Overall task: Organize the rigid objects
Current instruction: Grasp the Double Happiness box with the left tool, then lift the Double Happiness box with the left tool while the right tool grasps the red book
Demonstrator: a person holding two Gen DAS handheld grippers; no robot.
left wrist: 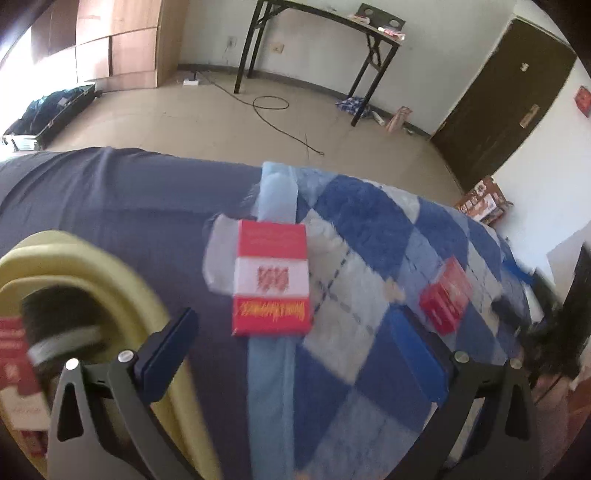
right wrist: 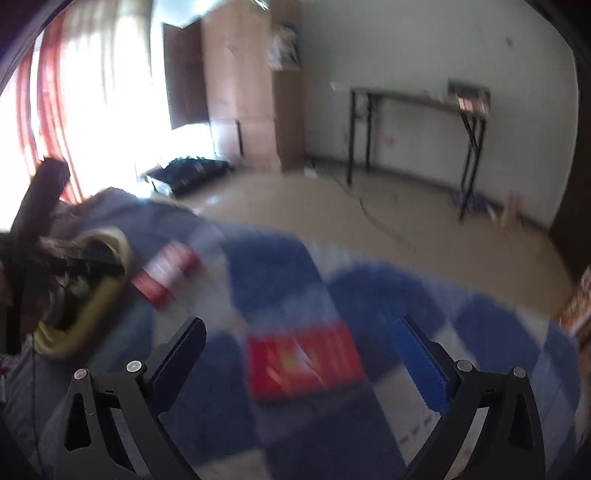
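Observation:
A red and white box lies flat on the bed, where the dark blue sheet meets the blue checked blanket. My left gripper hovers open just short of it, touching nothing. A second red box rests further right on the blanket. In the blurred right wrist view that red box lies between the wide-open fingers of my right gripper, and the pads stand clear of it. A yellow-rimmed basket sits at the left with another red and white box in it.
The bed's far edge drops to a tiled floor with a cable on it. Beyond are a black folding table, a wooden wardrobe, an open suitcase, a dark door and a printed carton by the bed.

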